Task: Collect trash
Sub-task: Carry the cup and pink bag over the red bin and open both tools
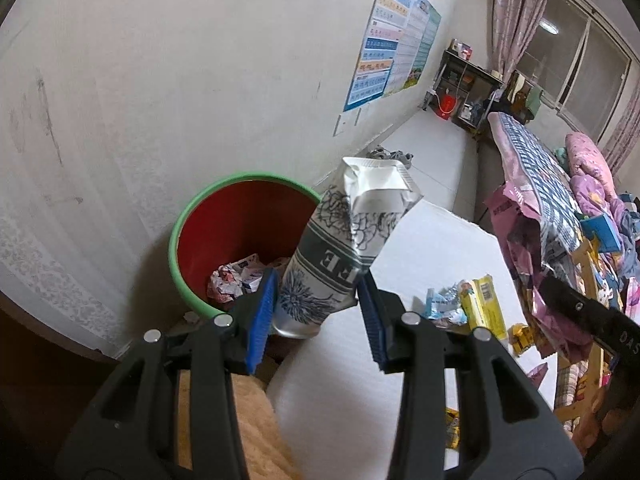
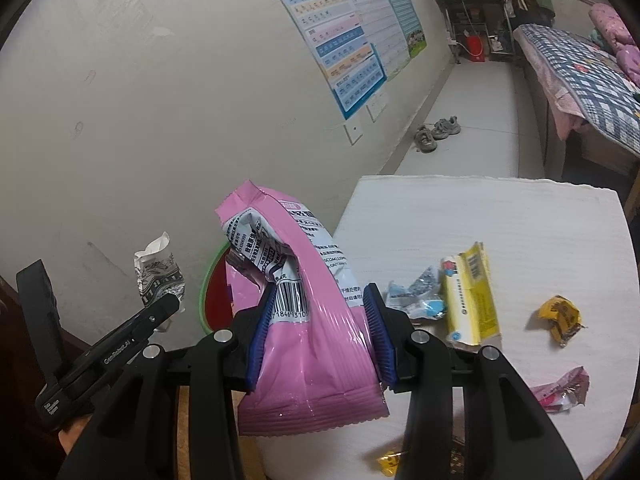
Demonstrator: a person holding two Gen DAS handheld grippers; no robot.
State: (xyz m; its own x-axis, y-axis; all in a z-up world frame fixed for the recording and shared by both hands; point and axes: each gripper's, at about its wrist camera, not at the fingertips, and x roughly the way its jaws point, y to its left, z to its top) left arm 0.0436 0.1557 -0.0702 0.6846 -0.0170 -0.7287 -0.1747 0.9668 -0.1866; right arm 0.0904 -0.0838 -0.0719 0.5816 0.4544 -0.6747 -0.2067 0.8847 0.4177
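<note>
My left gripper [image 1: 318,292] is shut on a crumpled grey-and-white coffee pouch [image 1: 344,236], held upright beside the rim of a red bin with a green rim [image 1: 182,224]. Crumpled wrappers [image 1: 230,280] lie in the bin's bottom. My right gripper [image 2: 320,312] is shut on a large pink snack bag [image 2: 312,320], held over the near left corner of the white table [image 2: 500,224]. The bin [image 2: 208,292] peeks out behind the pink bag. In the right wrist view the left gripper and the coffee pouch [image 2: 158,272] show at the left.
On the table lie a yellow box [image 2: 472,296], a blue-and-white wrapper [image 2: 416,294], a yellow wrapper [image 2: 562,318] and a pink wrapper [image 2: 560,392]. A small yellow scrap [image 2: 388,462] sits at the front edge. Shoes [image 2: 436,132] lie on the floor by the wall; a bed [image 2: 580,80] is beyond.
</note>
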